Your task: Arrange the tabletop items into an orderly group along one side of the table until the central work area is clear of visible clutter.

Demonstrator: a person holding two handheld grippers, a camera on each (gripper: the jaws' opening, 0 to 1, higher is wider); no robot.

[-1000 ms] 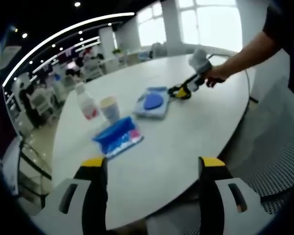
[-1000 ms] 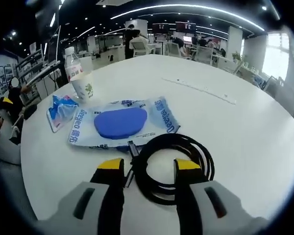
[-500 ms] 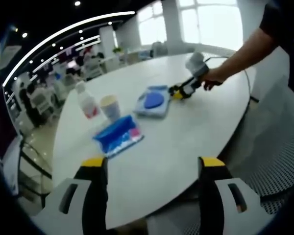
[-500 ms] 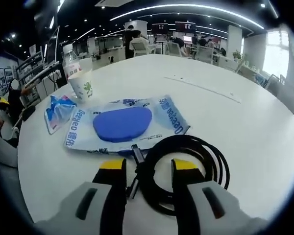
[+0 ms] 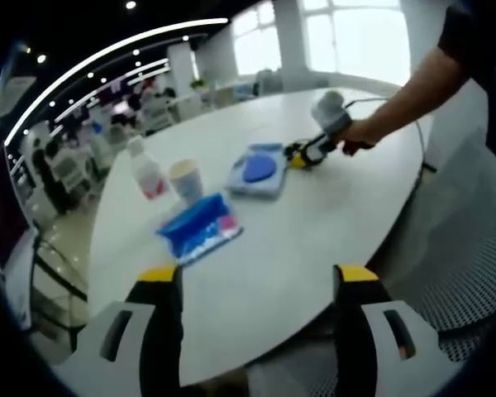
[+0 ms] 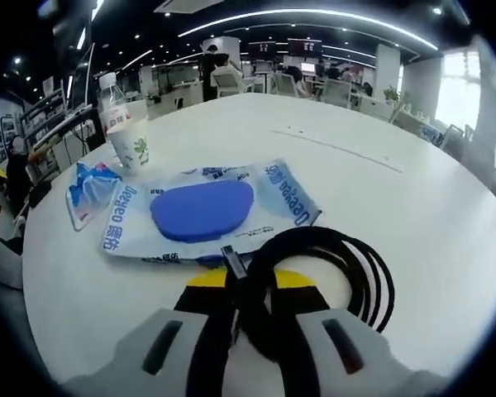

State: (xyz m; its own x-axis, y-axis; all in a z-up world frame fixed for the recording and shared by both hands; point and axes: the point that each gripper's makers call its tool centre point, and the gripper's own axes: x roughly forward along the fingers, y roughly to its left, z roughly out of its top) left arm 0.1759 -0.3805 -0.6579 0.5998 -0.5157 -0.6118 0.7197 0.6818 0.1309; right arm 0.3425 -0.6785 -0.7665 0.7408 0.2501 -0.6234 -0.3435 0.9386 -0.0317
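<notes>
While the right claw (image 6: 250, 285) is clamped on the near part of a black coiled cable (image 6: 331, 277), the coil lies flat on the white round worktop (image 6: 413, 207). It is a thin, glossy cable wound in several loops, with a small plug end showing beside the jaws. Just beyond it lies a flat wet-wipes pack (image 6: 207, 215), pale blue with a dark blue oval lid; the cable touches its near edge. Farther toward the worktop's far left edge lie a small blue crumpled packet (image 6: 87, 190), a paper cup (image 6: 131, 145) with a green print, upright, and a clear water bottle (image 6: 109, 95) behind it.

From the left gripper view, the left claw (image 5: 252, 285) has its yellow-tipped jaws wide apart, hovering above the near edge of the worktop and holding nothing. A hand (image 5: 355, 132) holds the right claw near the pack.
</notes>
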